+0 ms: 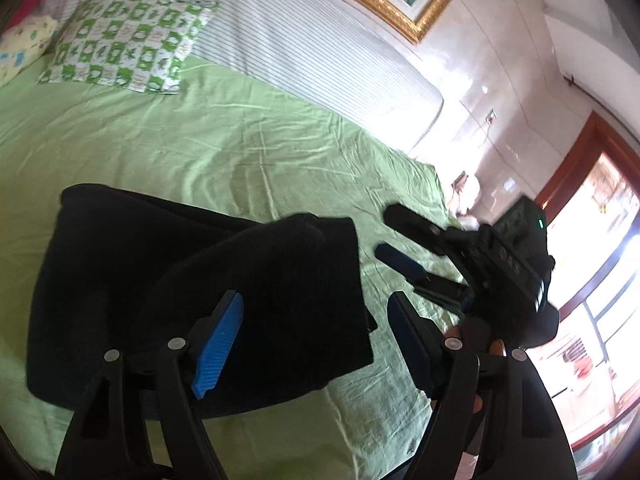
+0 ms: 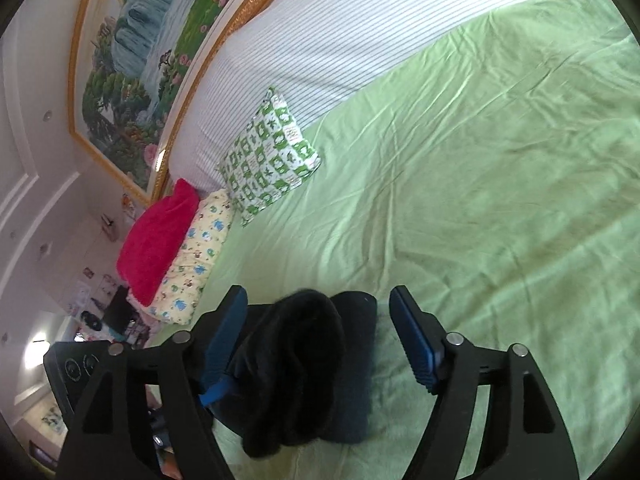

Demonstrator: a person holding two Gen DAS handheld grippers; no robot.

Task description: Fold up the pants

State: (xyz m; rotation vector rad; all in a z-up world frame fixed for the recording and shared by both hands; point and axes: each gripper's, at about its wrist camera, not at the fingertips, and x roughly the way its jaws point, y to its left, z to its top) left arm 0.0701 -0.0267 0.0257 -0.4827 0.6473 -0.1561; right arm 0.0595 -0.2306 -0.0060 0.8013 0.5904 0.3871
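Left tongs [image 1: 316,332] spread, folded pants [image 1: 192,288] just ahead

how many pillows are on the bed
3, all at the head of the bed: a green frog-print pillow on the sheet, a yellow cartoon-print pillow beside it, and a red pillow on that one. Others may be hidden.

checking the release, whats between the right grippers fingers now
The folded black pants lie between the open right gripper fingers, neither pad pressing them; right wrist view.
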